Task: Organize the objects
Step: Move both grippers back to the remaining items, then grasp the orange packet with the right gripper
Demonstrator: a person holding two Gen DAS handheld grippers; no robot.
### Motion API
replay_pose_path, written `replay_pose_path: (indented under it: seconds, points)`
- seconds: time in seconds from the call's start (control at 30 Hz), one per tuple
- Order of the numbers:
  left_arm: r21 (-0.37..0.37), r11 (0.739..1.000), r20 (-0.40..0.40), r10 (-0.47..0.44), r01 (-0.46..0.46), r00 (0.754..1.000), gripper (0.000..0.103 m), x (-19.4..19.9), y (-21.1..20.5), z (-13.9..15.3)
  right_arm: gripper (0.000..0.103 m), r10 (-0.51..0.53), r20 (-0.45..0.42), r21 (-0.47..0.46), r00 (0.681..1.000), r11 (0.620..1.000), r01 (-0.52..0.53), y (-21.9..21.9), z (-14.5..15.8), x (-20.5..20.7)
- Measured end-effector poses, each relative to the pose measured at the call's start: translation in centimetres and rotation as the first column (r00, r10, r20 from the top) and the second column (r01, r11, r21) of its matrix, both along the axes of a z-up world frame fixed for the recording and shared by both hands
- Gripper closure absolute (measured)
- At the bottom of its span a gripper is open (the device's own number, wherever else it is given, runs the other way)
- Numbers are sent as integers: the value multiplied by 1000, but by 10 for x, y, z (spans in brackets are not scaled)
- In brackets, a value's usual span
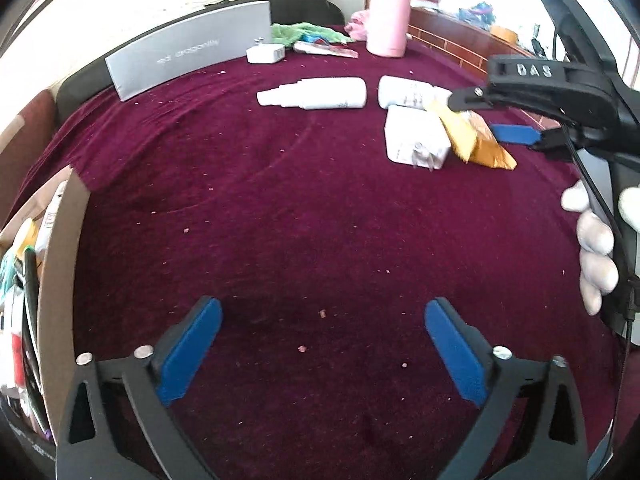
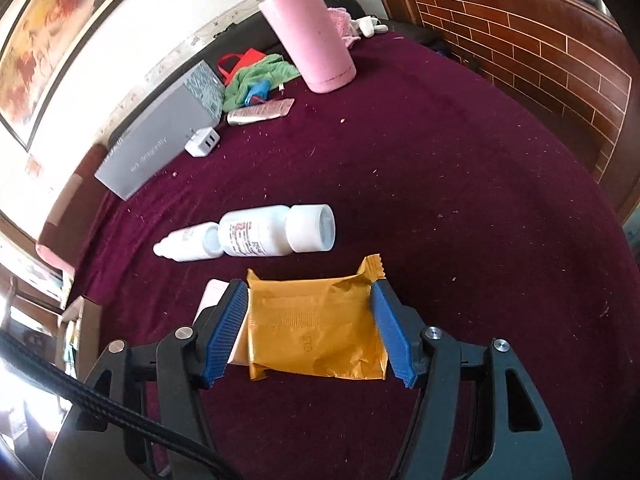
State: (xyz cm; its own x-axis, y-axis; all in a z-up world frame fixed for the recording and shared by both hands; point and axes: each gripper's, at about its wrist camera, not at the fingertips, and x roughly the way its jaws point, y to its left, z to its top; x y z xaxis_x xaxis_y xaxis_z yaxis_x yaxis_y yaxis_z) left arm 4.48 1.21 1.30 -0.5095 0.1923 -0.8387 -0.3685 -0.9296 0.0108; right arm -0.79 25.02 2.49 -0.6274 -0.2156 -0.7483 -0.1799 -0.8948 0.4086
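Straddling the gold foil packet [image 2: 316, 328] with the right gripper [image 2: 308, 332], pads spread to either side and seemingly brushing its edges rather than clamping it, though contact is hard to judge here. Risking a slip of the crinkly foil on closing, or catching the white charger [image 1: 416, 140] lying partly under the packet and dragging it into the white bottle [image 2: 276, 232] just beyond the packet. Idling wide open and empty: the left gripper [image 1: 324, 344], well short of the packet, beside the cardboard box [image 1: 60, 280].

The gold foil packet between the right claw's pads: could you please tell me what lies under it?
The gold foil packet partly covers a flat white package on the maroon cloth; whatever lies beneath its middle is hidden.
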Motion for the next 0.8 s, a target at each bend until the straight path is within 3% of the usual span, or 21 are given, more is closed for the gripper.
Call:
replay_pose_path:
  seconds: [0.17,0.4,0.5,0.63,0.8]
  points:
    - [4,1000,1,2,-2,1000,2,-1,0,0,33,-1,-1,11,1000,1000,1,0,-8,-5]
    - [-1,1000,7,3,-3,1000,2,-2,3,-1,34,66,13,177,998,982,-67,-28,-4,0]
    - [7,1000,43,19,-20,999,2,-8,6,2,39,58,24,169,998,984,-61,-24,-4,6]
    - [105,993,87,41,-50,995,2,-28,12,11,38,34,16,134,999,990,-36,-10,-8,17]
    - [74,996,18,47,-49,999,2,-53,43,21,38,-37,2,16,999,999,37,19,-10,27]
